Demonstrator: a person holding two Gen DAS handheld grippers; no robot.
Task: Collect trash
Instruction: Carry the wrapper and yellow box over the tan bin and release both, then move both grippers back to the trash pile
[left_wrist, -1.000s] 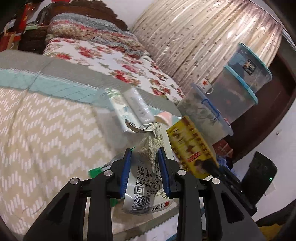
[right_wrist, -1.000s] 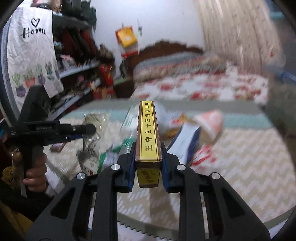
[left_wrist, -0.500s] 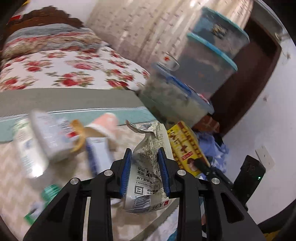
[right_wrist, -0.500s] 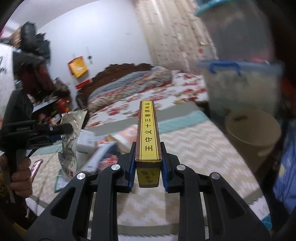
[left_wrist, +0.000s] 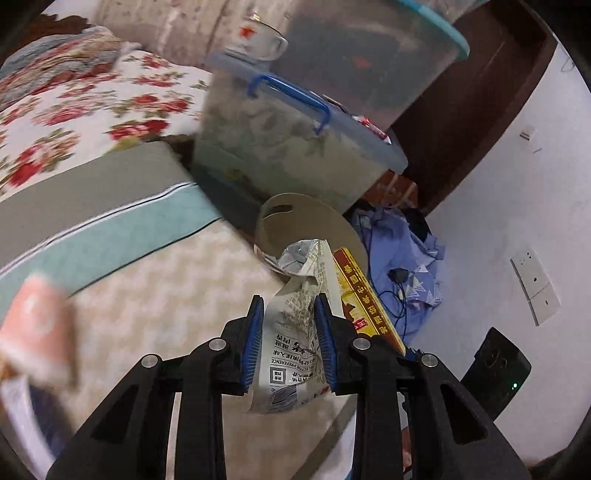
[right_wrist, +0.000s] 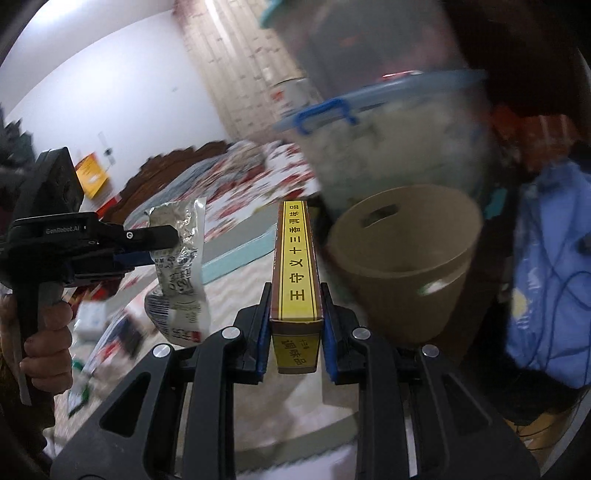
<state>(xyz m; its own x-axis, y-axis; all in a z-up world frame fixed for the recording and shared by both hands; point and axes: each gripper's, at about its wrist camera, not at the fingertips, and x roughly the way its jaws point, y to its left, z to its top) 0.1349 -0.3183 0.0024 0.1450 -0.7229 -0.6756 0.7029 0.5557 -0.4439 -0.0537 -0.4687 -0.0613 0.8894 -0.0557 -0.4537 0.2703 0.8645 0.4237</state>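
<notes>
1. My left claw (left_wrist: 289, 310) was pinching a crumpled silver wrapper (left_wrist: 291, 343), its blue pads pressed against both sides of the printed foil.
2. My right claw (right_wrist: 295, 299) was clamped on a long yellow box (right_wrist: 296, 269), which stood on edge between the pads and pointed away from the camera.
3. In the right wrist view I could see the left claw (right_wrist: 162, 242) off to the left, with the wrapper (right_wrist: 179, 273) hanging down from it and a hand (right_wrist: 46, 339) wrapped around its grip.
4. A round tan bin (right_wrist: 402, 258) stood on the floor just beside the bed (left_wrist: 155, 295), ahead and to the right of the box.
5. In the left wrist view the wrapper's top overlapped the bin's rim (left_wrist: 295, 214), and the box (left_wrist: 365, 295) showed just right of the wrapper.
6. Behind the bin were stacked clear plastic tubs (left_wrist: 295, 158), a blue handle on the lower one's lid and a cup (left_wrist: 258, 38) on top.
7. Blue cloth (left_wrist: 402, 258) lay heaped on the floor to the right of the bin.
</notes>
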